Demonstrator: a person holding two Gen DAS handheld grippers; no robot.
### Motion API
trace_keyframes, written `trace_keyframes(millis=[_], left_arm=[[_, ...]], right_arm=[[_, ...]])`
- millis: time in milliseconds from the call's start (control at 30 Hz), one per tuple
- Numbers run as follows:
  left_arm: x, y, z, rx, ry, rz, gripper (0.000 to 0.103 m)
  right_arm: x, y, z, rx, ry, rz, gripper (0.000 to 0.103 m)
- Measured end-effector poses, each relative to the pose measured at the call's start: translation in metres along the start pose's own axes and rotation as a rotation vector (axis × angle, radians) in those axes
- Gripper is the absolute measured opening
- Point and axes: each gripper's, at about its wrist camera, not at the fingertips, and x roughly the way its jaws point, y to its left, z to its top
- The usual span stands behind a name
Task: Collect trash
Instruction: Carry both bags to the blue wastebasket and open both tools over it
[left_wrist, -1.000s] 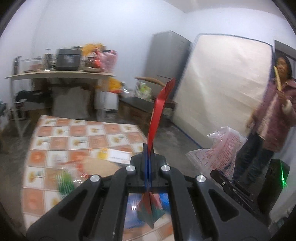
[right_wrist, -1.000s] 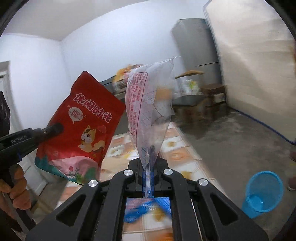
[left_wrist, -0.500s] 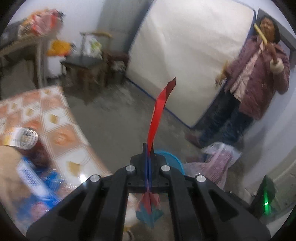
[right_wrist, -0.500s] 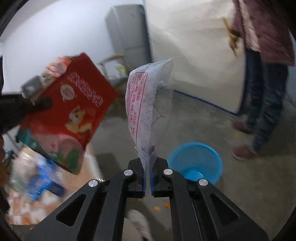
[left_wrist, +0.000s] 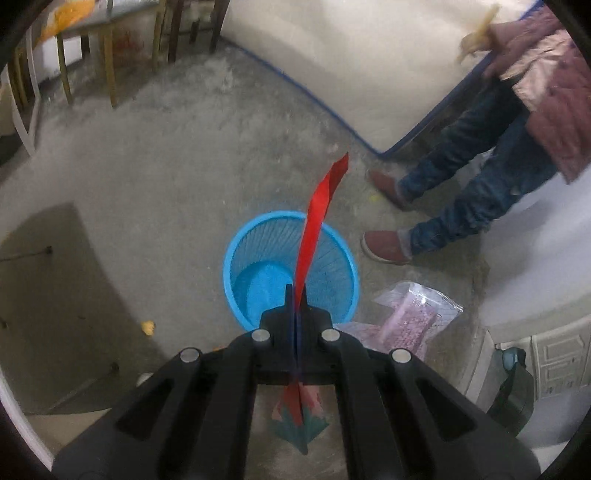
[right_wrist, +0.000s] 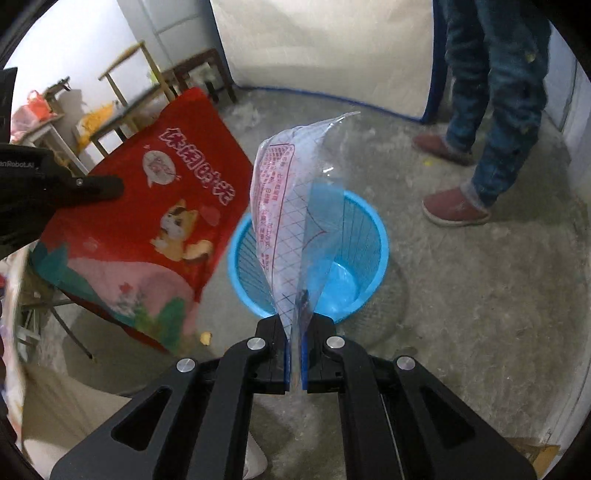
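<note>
The left claw (left_wrist: 295, 295) is clamped tight on a red snack bag (left_wrist: 317, 221), seen edge-on in its own camera as a thin red strip rising toward 12 o'clock, with the bag's teal and pink bottom corner hanging below the fingers. Directly past the claw's tip stands a blue plastic basket (left_wrist: 236, 266) on the grey concrete floor (left_wrist: 147, 177). In the right wrist view the same bag (right_wrist: 147, 221) shows flat-on, at 9 o'clock of the basket (right_wrist: 376, 236), with a cartoon animal and white lettering on its red face, pinched at its upper left edge by the left claw (right_wrist: 110, 186).

The right claw (right_wrist: 295, 354) is closed on a clear plastic bag (right_wrist: 291, 206) printed with red text and a grid of lines; the bag stands up from between the pads toward 12 o'clock, in front of the basket's opening. From the left camera that clear bag (left_wrist: 410, 317) shows at 3 o'clock of the basket.

A bystander in blue jeans (left_wrist: 461, 184) and dark red shoes (left_wrist: 384, 247) stands at 2 o'clock of the basket. A mattress (left_wrist: 351, 66) with blue edging leans upright behind them. Wooden chair legs (left_wrist: 107, 70) are at 10 o'clock. A small yellow scrap (left_wrist: 147, 326) lies on the floor at 8 o'clock of the basket.
</note>
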Motion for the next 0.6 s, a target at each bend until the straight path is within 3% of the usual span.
trace_keyframes(millis=[233,300,333,400,600], left_arm=[[0.076,0.010,0.034,-0.041,0.065,0.051,0.000],[0.088,0.009,0.040,-0.034,0.069,0.080,0.013],[0.088,0.010,0.041,-0.030,0.067,0.090,0.018],[0.084,0.010,0.042,-0.022,0.041,0.101,0.032],[0.060,0.005,0.043,-0.008,-0.030,0.080,0.035]], right_arm=[[0.078,-0.015,0.028,0.015,0.072,-0.017,0.005],[0.097,-0.018,0.038,0.016,0.096,0.002,0.013],[0.107,-0.020,0.039,0.019,0.107,0.002,0.019],[0.127,-0.025,0.039,0.024,0.130,0.002,0.041],[0.141,-0.040,0.033,0.053,0.143,-0.026,0.042]])
